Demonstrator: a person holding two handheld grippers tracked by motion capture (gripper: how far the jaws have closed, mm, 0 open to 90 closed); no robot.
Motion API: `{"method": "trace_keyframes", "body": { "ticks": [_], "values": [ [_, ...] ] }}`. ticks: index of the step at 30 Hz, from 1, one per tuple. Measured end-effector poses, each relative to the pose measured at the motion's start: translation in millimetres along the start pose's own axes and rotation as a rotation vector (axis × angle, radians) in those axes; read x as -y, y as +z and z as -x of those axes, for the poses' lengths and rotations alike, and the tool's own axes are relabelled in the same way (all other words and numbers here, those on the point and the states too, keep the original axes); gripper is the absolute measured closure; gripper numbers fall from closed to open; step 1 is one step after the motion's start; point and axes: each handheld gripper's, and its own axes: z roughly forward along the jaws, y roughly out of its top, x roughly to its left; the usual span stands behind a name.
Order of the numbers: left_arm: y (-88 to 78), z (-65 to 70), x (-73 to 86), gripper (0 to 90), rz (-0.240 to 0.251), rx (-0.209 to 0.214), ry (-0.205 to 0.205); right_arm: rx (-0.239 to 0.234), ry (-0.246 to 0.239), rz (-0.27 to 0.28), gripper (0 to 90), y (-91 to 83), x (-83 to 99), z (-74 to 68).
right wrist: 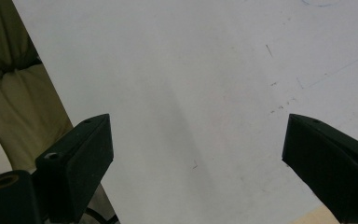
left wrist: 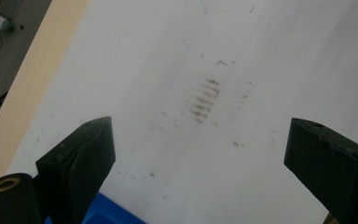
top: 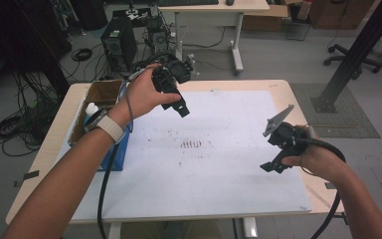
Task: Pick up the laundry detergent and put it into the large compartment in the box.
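A person's left hand holds my left gripper above the far left part of the white sheet. In the left gripper view its jaws stand wide apart with nothing between them, over a patch of brown smudge marks. My right gripper hovers over the sheet's right side, a grey three-cornered plate on top. In the right gripper view its jaws are also wide apart and empty, above bare white sheet.
A blue box and an open cardboard box with a white bottle sit at the table's left edge. Smudge marks mark the sheet's middle. Cables, a computer tower and another desk stand beyond the table.
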Motion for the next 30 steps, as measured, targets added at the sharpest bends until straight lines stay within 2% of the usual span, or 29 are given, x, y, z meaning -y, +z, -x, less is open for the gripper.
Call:
{"method": "trace_keyframes", "body": {
  "ticks": [30],
  "values": [
    [0.0, -2.1, 0.8, 9.1, 0.002, 0.005, -0.011, 0.009, 0.004, 0.005, 8.8, -2.0, 2.8, -1.7]
  ]
}}
